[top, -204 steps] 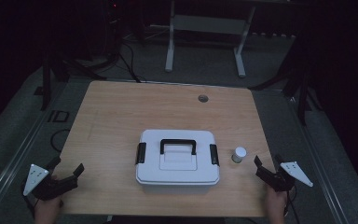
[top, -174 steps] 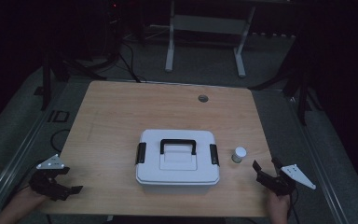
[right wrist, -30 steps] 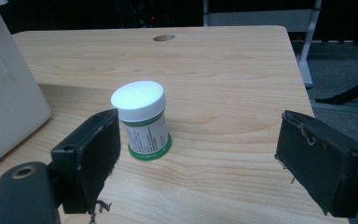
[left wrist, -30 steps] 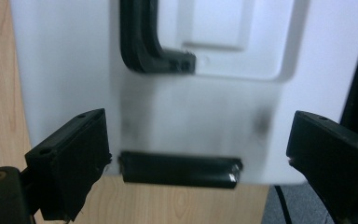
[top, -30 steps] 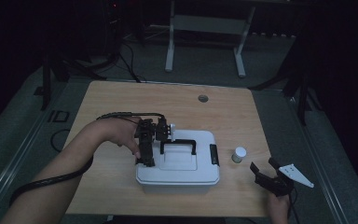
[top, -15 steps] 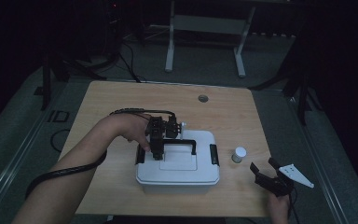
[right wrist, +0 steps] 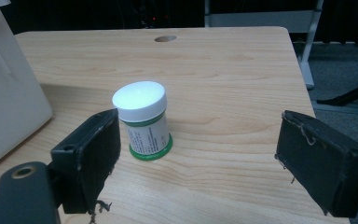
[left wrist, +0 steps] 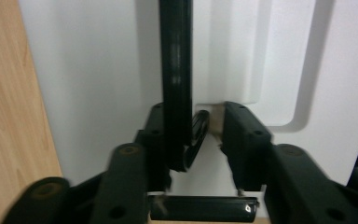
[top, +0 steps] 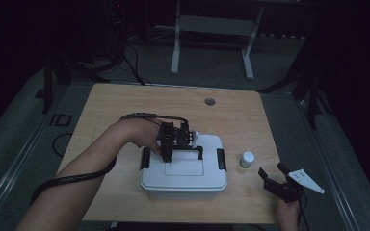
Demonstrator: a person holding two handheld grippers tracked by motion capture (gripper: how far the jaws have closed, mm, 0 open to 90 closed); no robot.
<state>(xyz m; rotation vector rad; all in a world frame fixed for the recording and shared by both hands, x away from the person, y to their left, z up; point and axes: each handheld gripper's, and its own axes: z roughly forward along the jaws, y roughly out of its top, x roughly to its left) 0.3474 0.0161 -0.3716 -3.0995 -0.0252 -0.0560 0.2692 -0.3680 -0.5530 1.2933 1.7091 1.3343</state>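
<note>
Handle Straddled, Jar Waiting

Centrally on the table [top: 125, 106], a white box [top: 183, 180] is seen, its lid crossed by a black handle [left wrist: 175, 70] lying flat in a recess. The left gripper [top: 169, 144] is held directly over that handle's left end. In the left gripper view, the bar runs straight away from the camera, and the fingers [left wrist: 242, 140] are set on either side of it, narrowed but not visibly pressing; a firm grip cannot be confirmed. The handle's long axis is laid along the box's length, so a lift is judged to depend on the fingers closing across the bar.

The right gripper [top: 275, 179] is kept near the table's right front corner, fingers spread wide, with a small white-capped jar [right wrist: 142, 121] upright just ahead, nearer its left finger.
</note>
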